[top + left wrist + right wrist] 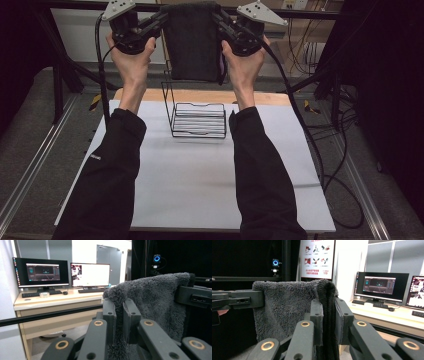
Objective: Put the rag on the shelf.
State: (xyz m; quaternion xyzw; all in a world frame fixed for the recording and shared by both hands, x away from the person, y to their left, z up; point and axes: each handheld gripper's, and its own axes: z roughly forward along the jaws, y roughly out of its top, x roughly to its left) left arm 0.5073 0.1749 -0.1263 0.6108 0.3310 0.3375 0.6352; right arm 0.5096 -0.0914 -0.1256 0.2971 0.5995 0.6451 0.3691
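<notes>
1. A dark grey towel (191, 42) hangs in the air above the far part of the table (200, 170), stretched flat between the two grippers and held well clear of the tabletop
2. The left gripper (161, 21) is clenched on the towel's upper left corner; in the left gripper view its jaws stand close together with a fold of the fluffy fabric (150, 302) pinched between them
3. The right gripper (216, 19) is likewise clamped on the upper right corner; in the right gripper view the towel's doubled edge (328, 312) runs down between the two black jaws
4. Each gripper view also shows the other gripper's jaw, farther off, biting the opposite top corner of the cloth
5. The towel's top edge lies roughly level from one gripper to the other, and its body drops straight down in a smooth panel; a bit of purple shows at its lower right edge in the high view
6. Under the towel, a black wire rack (196, 116) stands on the white tabletop, its tall back frame rising to about the towel's lower hem; whether hem and frame touch cannot be told
7. The person's left hand (131, 62) and right hand (243, 67) are raised, with black sleeves reaching in from the near edge
8. Beyond the table, a desk (57, 298) carries two lit monitors (62, 272) and keyboards
</notes>
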